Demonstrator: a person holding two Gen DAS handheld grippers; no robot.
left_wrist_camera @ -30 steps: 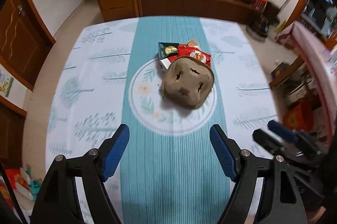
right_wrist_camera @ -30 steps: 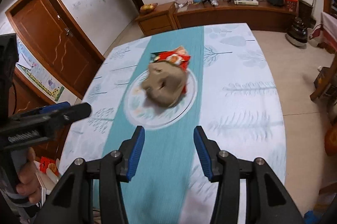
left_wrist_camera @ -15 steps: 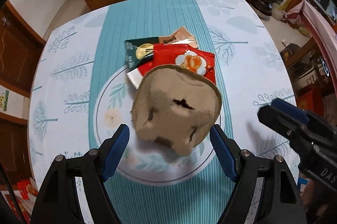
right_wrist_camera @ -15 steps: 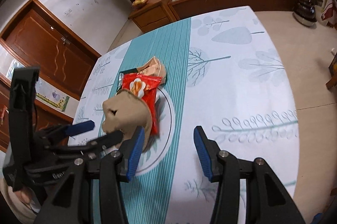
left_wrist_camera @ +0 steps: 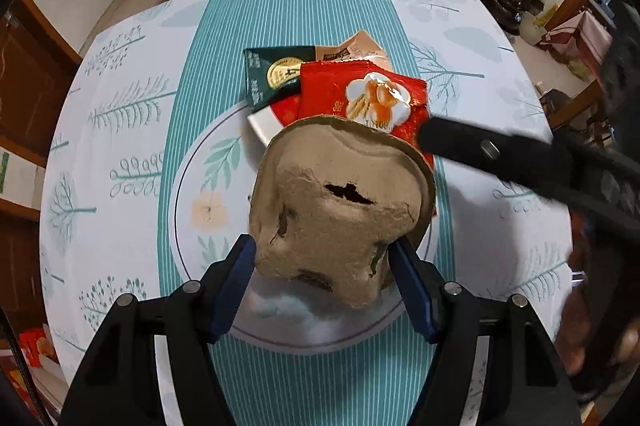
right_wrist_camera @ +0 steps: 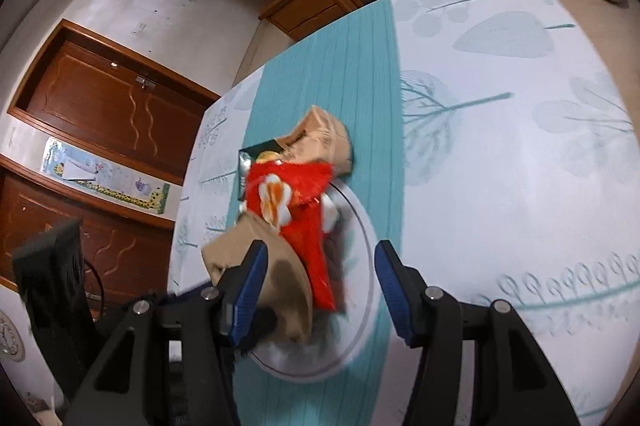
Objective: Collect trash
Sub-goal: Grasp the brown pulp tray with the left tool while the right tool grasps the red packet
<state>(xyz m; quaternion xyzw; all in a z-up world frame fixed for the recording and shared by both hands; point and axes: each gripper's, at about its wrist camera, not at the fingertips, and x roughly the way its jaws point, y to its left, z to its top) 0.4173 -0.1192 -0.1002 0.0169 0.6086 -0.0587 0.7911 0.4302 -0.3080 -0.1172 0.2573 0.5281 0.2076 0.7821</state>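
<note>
Jaws of left gripper point(left_wrist_camera: 324, 268) just closing around torn pulp carton point(left_wrist_camera: 340, 209), blue pads at its flanks, contact uncertain. Carton heaped on red wrapper point(left_wrist_camera: 360, 97) and green packet point(left_wrist_camera: 272, 73), mid-surface point(left_wrist_camera: 120, 105). Jaws of right gripper point(right_wrist_camera: 318, 290) just widening, empty, angled toward wrappers, probably for next pickup.

On the table point(left_wrist_camera: 500, 37) a pulp tray point(left_wrist_camera: 340, 209) overlaps wrappers point(left_wrist_camera: 352, 89) lying just behind it
</note>
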